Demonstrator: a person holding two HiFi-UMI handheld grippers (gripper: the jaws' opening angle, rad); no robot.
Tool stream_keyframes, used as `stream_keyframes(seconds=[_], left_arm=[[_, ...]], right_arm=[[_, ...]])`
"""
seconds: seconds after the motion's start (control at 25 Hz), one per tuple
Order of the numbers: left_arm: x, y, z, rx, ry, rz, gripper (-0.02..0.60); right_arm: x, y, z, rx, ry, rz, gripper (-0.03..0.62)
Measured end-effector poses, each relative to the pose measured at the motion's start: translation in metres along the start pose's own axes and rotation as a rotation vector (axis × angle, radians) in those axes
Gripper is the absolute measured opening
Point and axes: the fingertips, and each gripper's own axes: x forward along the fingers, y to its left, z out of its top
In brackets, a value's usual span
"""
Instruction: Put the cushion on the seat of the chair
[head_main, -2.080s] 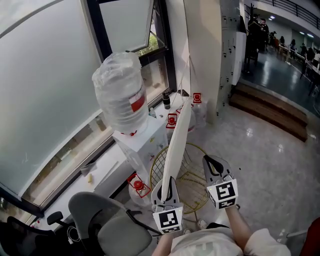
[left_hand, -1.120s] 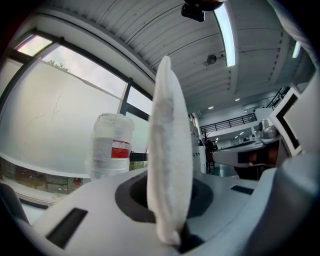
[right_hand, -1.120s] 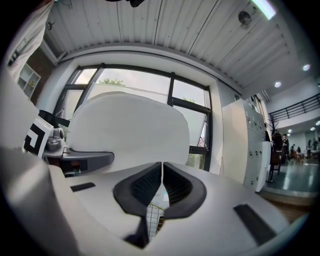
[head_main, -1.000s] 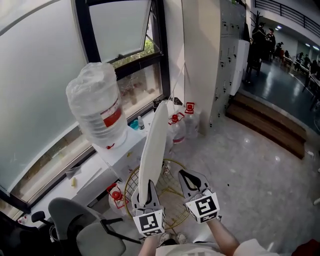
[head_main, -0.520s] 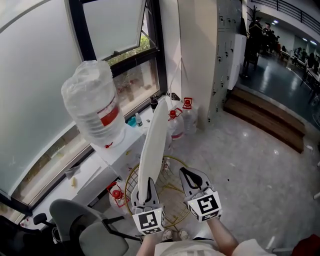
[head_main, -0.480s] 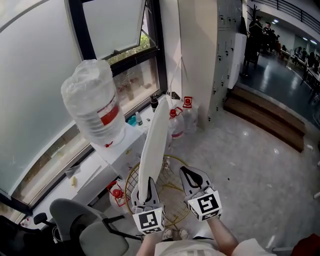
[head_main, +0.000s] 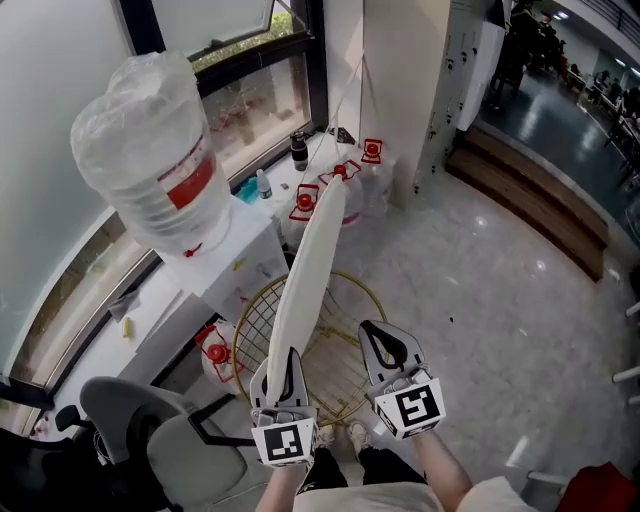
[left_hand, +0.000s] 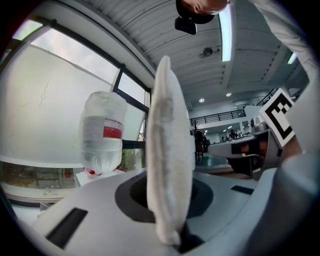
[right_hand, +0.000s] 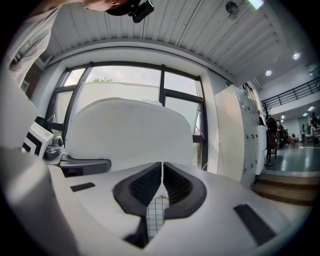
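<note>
The white round cushion (head_main: 305, 275) stands on edge, and my left gripper (head_main: 281, 368) is shut on its near rim. In the left gripper view the cushion (left_hand: 168, 150) rises upright from between the jaws of the left gripper (left_hand: 171, 227). Below it on the floor stands the gold wire chair (head_main: 247, 322), its round mesh seat showing on both sides of the cushion. My right gripper (head_main: 389, 347) hangs just right of the cushion, above the seat, shut and empty. The right gripper view shows the cushion's flat face (right_hand: 129, 135) beyond the touching pads of the right gripper (right_hand: 162, 176).
A water dispenser (head_main: 236, 268) with a big clear bottle (head_main: 150, 155) stands left of the chair. A grey office chair (head_main: 150, 445) sits at lower left. Spare water bottles (head_main: 368, 185) stand by the window. Wooden steps (head_main: 530, 200) lie at the right.
Both grippers have sunk a little, with the cushion still held on edge in the left one. The wire chair now shows more fully beneath them.
</note>
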Motion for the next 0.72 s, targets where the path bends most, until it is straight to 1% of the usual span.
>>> stream_keyframes(seconds=[0.08,0.24,0.36,0.6,0.72], left_arm=[[0.008,0.001,-0.031,0.006,0.045,-0.015,0.052],[0.026,-0.003,-0.088,-0.046,0.071,-0.061,0.052],[0.027,-0.01,-0.137,-0.05,0.113,-0.091,0.052],[0.026,-0.024,-0.226,-0.059,0.191,-0.098,0.052],[0.021,-0.029,-0.265,-0.079,0.225,-0.091,0.052]], right_arm=[[0.007,-0.003,-0.029,0.011,0.028,0.007,0.021],[0.021,-0.005,-0.098,-0.005,0.112,0.031,0.021],[0.018,-0.008,-0.143,-0.009,0.169,0.035,0.023],[0.019,-0.011,-0.226,0.001,0.257,0.037,0.023],[0.019,-0.006,-0.256,0.018,0.289,0.041,0.023]])
